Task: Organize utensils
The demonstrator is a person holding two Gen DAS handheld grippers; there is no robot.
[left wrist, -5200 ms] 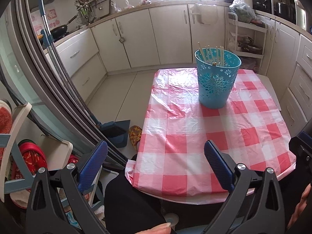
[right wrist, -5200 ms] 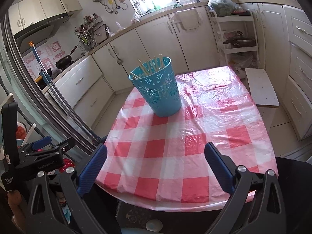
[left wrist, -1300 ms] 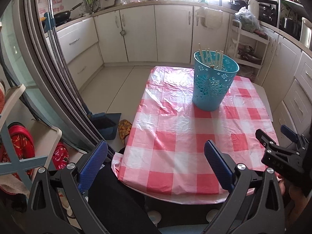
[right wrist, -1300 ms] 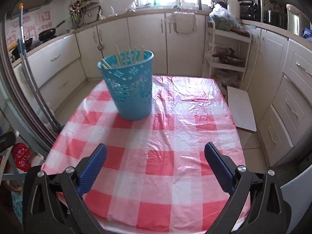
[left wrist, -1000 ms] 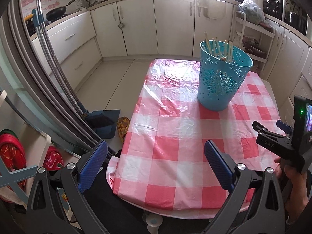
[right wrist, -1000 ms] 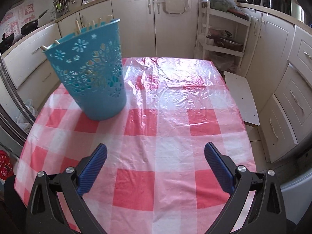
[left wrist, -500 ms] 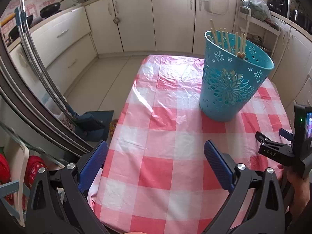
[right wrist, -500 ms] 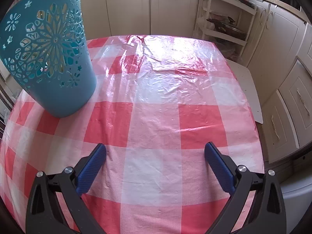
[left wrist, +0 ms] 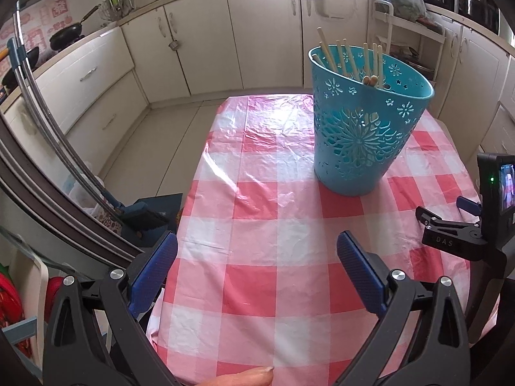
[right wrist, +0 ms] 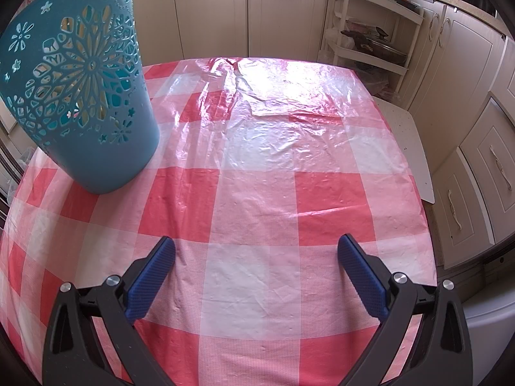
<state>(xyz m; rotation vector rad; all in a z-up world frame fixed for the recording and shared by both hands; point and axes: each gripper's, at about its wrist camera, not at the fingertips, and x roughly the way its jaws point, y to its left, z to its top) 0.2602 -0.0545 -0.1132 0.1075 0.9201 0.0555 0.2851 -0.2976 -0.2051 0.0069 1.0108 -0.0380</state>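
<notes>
My left gripper (left wrist: 257, 267) and right gripper (right wrist: 256, 273) gape empty over the checked table (right wrist: 257, 206); light, stiff, slippery-looking chopsticks (left wrist: 349, 56) stand in the blue basket (left wrist: 360, 135), upper right; I'd pinch their exposed tops.

One basket (left wrist: 360, 148), several chopsticks (left wrist: 341, 59)
</notes>
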